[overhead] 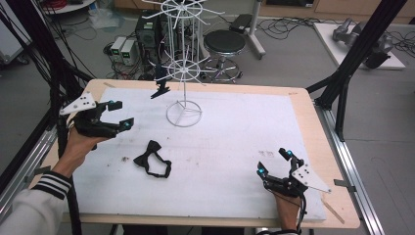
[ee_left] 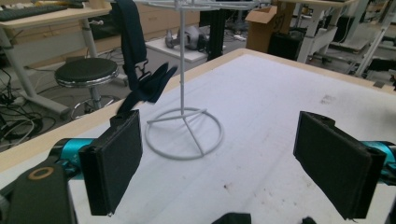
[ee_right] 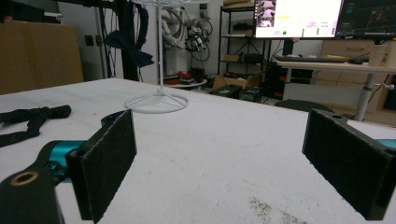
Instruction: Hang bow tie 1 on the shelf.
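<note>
A white wire rack (overhead: 184, 63) stands at the back of the white mat, its ring base (ee_left: 183, 133) ahead of my left gripper. A dark blue bow tie (overhead: 160, 88) hangs from a rack arm; it also shows in the left gripper view (ee_left: 144, 86) and the right gripper view (ee_right: 128, 44). A black bow tie (overhead: 152, 160) lies flat on the mat, left of centre, and at the far left in the right gripper view (ee_right: 32, 119). My left gripper (overhead: 122, 114) hovers open over the mat's left side, nothing between its pads (ee_left: 114, 163). My right gripper (overhead: 273, 161) rests open near the front right, empty.
The mat covers a wooden table (overhead: 320, 161) with bare rims. A black frame post (overhead: 342, 88) rises at the right edge and dark cables hang at the left. A round stool (overhead: 224, 43) and computer boxes (overhead: 125, 49) stand on the floor behind the table.
</note>
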Tool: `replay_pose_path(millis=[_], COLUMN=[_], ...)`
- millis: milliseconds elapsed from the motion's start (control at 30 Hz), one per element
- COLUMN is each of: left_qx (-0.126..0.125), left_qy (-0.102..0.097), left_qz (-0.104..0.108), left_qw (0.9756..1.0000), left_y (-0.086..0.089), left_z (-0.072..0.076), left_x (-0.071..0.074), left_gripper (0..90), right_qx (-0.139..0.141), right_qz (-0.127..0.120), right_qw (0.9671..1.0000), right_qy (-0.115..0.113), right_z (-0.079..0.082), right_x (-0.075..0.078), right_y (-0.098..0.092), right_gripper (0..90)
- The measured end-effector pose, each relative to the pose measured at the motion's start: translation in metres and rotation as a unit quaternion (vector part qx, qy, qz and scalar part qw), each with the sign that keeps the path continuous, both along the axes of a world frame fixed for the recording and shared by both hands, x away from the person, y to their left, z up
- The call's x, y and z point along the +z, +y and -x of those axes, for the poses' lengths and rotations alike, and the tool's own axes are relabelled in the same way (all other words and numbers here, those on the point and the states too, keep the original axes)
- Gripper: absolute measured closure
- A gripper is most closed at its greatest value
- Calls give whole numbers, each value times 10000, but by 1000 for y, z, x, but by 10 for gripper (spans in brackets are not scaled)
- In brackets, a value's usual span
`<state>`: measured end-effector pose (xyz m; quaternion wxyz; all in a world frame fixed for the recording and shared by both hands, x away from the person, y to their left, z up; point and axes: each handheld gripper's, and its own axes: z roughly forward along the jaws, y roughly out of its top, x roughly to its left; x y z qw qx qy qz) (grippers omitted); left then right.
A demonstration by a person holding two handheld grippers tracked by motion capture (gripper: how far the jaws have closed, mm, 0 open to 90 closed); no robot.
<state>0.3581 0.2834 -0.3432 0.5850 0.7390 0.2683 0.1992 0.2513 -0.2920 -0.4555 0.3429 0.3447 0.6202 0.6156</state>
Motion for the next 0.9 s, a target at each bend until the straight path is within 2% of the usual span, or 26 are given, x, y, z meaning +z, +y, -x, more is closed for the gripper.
replay_pose_path(millis=[267,467,733,900], left_qx=[61,155,258,226], left_qy=[-245,-366,-331,-365], left_qz=[142,108,129,137], left_qw=[9996,9992,9990,9990], left_y=[12,15,21,20], left_z=[31,49,55,56], left_x=[-7,-14,-22,-19], left_gripper=[161,161,161,162], right_qx=[-1,9,7,16], right_qz=[7,3,0,-11], right_qw=[10000,10000,10000,10000], right_qy=[19,17,15,17], right_z=[1,1,1,1], right_x=[0,0,0,0], right_y=[0,0,0,0], right_gripper=[93,93,93,93])
